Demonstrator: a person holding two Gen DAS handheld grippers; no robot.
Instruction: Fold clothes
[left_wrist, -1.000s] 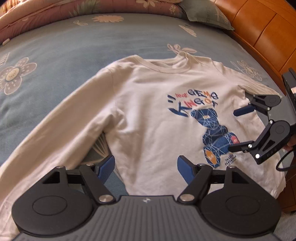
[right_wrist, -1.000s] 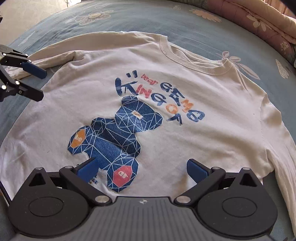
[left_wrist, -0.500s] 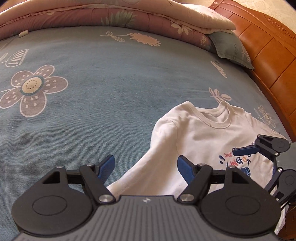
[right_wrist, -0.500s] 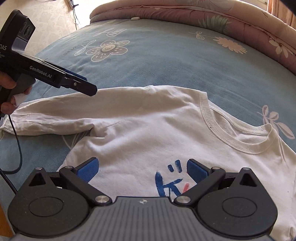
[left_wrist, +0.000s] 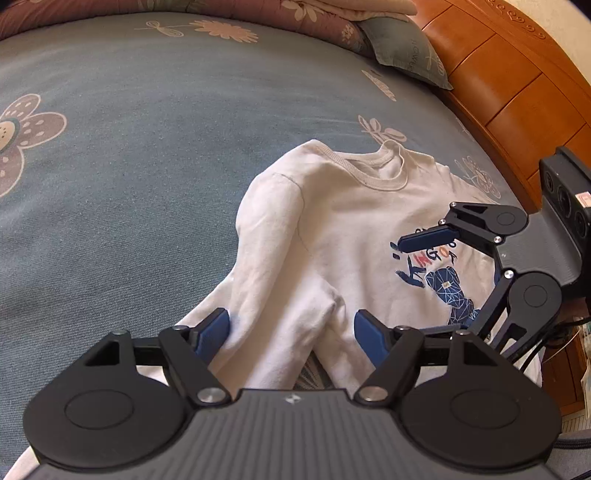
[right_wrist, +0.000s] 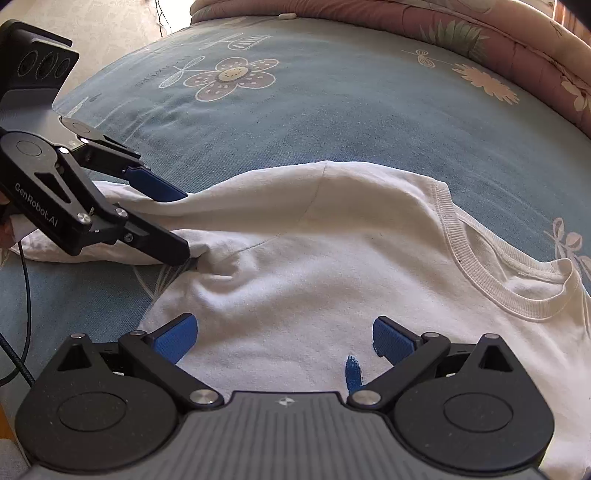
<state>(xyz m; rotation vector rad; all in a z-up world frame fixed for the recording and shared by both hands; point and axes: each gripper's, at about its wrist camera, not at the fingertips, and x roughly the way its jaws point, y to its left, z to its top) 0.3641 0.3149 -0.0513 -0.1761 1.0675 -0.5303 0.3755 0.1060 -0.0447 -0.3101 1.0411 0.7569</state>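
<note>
1. the shirt lies face up on the bed, print showing, body spread flat – no fold has been made in what the views show, so i judge the task barely begun.
2. the left gripper straddles the sleeve near the armpit; its blue pads stand wide on either side of the cloth without pinching it – jaws apart, nothing held.
3. the right gripper hangs over the chest of the shirt just below the collar, jaws likewise spread and empty.
4. left to do, as i read it: take hold of the sleeve, bring it across the body, do the same on the other side, then fold the body itself.
5. the left view alone shows the print, the wooden headboard and the pillow by it, and the right gripper from the side with its fingers parted.
6. the right view alone shows the sleeve running out towards the bed's edge, the left gripper's lower finger tip low against the bunched cloth at the armpit, and the collar's ribbing close up.
7. the other sleeve and the hem are in neither view.
</note>
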